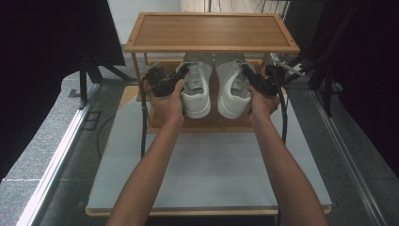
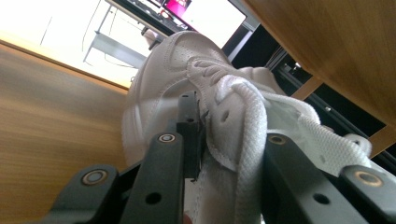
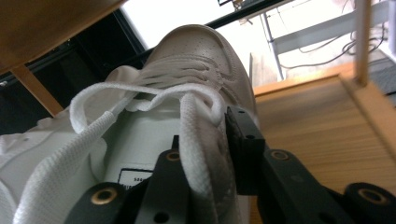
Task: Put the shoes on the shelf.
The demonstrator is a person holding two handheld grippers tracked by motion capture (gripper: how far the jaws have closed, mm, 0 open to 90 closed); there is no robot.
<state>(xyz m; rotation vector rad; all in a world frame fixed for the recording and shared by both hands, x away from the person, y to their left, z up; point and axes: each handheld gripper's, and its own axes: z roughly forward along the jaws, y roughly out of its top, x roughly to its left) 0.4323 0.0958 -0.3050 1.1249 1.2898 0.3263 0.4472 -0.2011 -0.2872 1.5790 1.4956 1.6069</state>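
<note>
Both shoes, left shoe (image 1: 196,89) and right shoe (image 1: 232,89), sit on the rack's (image 1: 211,32) lower shelf. Our left gripper (image 1: 173,81) and right gripper (image 1: 254,80) each pinch a collar. We judge placement nearly done; release remains.

Counting 2 white shoes, left shoe (image 1: 196,92) & right shoe (image 1: 232,91), sitting side by side on 1 bamboo rack (image 1: 211,31) w/ 2 shelves. Also showing: 2 grippers, left gripper (image 1: 181,75) & right gripper (image 1: 245,73), 2 forearms.
</note>
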